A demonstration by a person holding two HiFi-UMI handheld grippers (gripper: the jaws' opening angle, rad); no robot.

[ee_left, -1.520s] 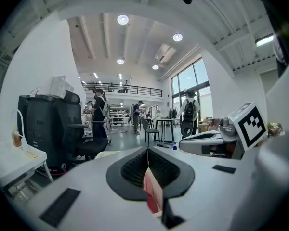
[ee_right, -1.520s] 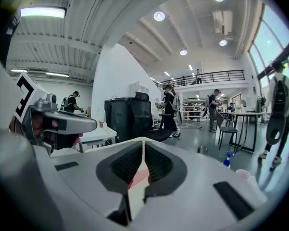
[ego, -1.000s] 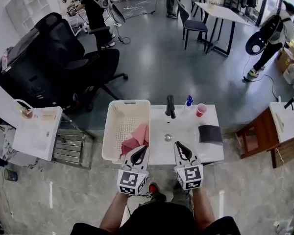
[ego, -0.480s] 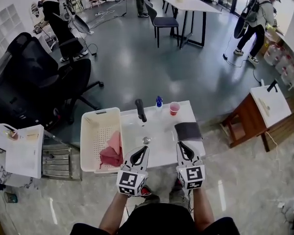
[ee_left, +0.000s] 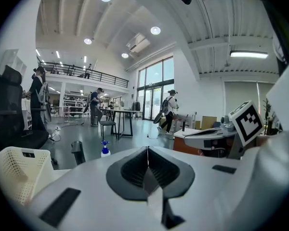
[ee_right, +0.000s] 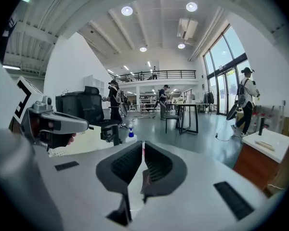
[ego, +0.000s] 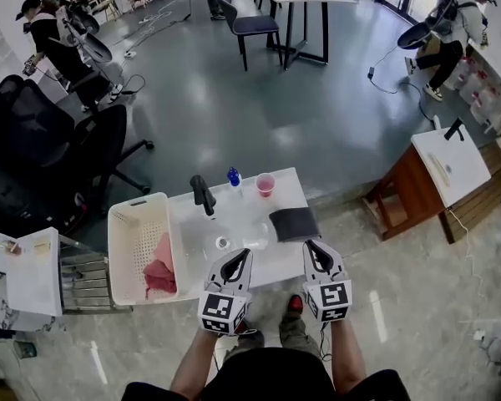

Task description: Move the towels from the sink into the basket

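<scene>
Presently: between picks. Left claw (ego: 244,256): closed, empty, over the near edge of the table (ego: 271,261). Right claw (ego: 310,246): closed, empty, near a dark towel (ego: 294,223). Pink towel (ego: 159,267): already lying in the basket (ego: 117,249). Dark towel: flat on the table, right of the sink bowl (ego: 204,241), well apart from the basket. Bowl itself: no cloth visible. Next move, likely: open the right claw, lower onto the dark towel, pinch an edge, carry left across to the basket.
</scene>
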